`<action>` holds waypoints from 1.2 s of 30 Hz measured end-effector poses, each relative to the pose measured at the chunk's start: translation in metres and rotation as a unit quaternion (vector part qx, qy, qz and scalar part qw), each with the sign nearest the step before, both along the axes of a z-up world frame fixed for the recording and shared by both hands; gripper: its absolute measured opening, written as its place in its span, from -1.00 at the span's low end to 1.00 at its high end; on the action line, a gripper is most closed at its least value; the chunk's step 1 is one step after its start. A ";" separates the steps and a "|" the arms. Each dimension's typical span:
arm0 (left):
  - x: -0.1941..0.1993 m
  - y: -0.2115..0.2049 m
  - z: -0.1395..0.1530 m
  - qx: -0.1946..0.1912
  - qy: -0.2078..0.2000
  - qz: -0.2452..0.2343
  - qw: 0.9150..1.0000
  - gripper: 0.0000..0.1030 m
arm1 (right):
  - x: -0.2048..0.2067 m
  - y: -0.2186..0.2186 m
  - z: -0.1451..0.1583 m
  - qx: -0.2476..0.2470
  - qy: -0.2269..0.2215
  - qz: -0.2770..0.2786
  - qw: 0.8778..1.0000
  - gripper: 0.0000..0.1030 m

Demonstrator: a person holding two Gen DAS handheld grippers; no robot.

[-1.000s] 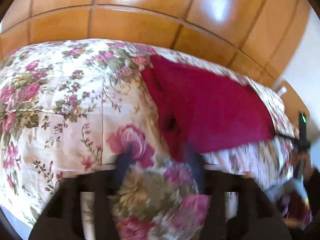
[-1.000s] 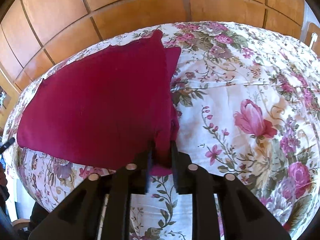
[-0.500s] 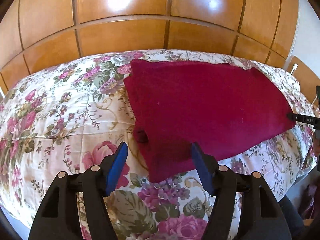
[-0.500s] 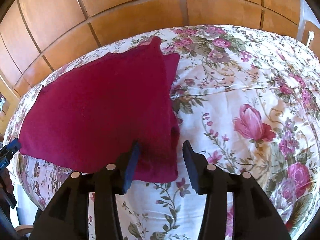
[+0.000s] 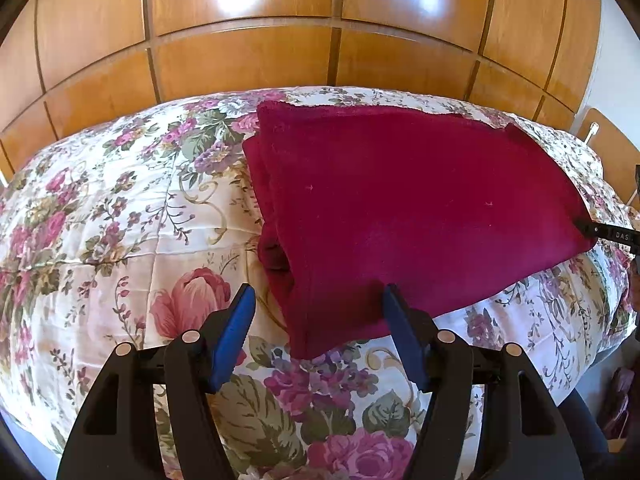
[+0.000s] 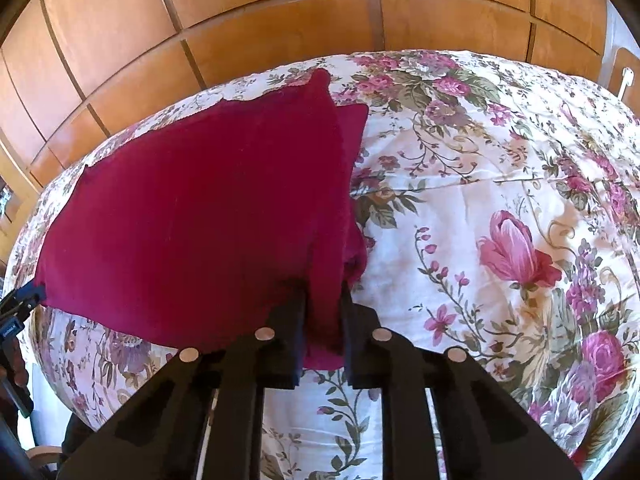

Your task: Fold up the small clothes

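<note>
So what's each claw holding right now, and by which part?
The right claw is closing on the red garment at its near right corner. The left claw is open, straddling the near left corner, gripping nothing.

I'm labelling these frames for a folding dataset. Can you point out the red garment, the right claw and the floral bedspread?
red garment (image 5: 400, 208): left wrist view, middle of the top layer.
right claw (image 6: 323, 308): right wrist view, between the fingertips closing on the garment's corner.
floral bedspread (image 6: 500, 184): right wrist view, bare patch.

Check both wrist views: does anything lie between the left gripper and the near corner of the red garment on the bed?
Nothing visible does. The left gripper stands open astride the red garment's near corner on the floral bedspread.
</note>
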State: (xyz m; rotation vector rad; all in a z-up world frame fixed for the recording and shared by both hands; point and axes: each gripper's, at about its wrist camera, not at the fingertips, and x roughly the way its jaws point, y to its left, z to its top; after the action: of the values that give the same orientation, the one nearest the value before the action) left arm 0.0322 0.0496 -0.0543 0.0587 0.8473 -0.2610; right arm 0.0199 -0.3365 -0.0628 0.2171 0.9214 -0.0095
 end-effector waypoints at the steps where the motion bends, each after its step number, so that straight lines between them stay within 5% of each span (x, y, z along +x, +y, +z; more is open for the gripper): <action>1: 0.000 0.000 0.000 0.001 -0.001 0.001 1.000 0.25 | 0.000 0.000 -0.002 0.001 0.002 -0.001 1.000 -0.74; 5: -0.001 -0.001 0.000 0.005 -0.004 0.001 1.000 0.25 | 0.001 0.000 -0.004 0.001 0.005 -0.003 1.000 -0.70; 7: -0.001 0.000 0.002 0.006 -0.005 0.001 1.000 0.25 | 0.001 -0.001 -0.003 0.003 0.007 -0.004 1.000 -0.55; 9: -0.001 0.003 0.007 0.003 -0.008 0.002 1.000 0.25 | 0.000 -0.005 -0.001 0.004 0.011 -0.010 1.000 -0.11; 10: -0.001 0.006 0.010 -0.002 -0.010 0.005 1.000 0.25 | -0.001 -0.008 0.002 0.002 0.008 -0.018 1.000 -0.11; 21: 0.042 0.063 0.023 -0.145 0.029 0.079 0.986 0.25 | 0.028 -0.010 0.032 0.004 -0.038 -0.028 0.999 -0.11; 29: 0.079 0.059 0.016 -0.189 0.047 0.093 0.976 0.19 | 0.090 -0.003 0.040 0.004 -0.045 -0.035 0.998 -0.16; 31: 0.089 0.057 0.012 -0.190 0.053 0.097 0.975 0.01 | 0.103 -0.004 0.039 0.002 -0.042 -0.042 0.998 -0.19; 34: 0.101 0.055 0.008 -0.199 0.058 0.099 0.973 -0.05 | 0.124 -0.010 0.035 0.001 -0.032 -0.055 0.998 -0.28; 36: 0.108 0.055 0.005 -0.206 0.065 0.099 0.971 -0.14 | 0.135 -0.012 0.031 0.002 -0.021 -0.055 0.998 -0.60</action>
State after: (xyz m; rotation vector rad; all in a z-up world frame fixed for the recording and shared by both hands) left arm 0.1406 0.1041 -0.0494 -0.4341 0.9073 -0.2497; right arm 0.1546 -0.3485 -0.0323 0.2709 0.8660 -0.1048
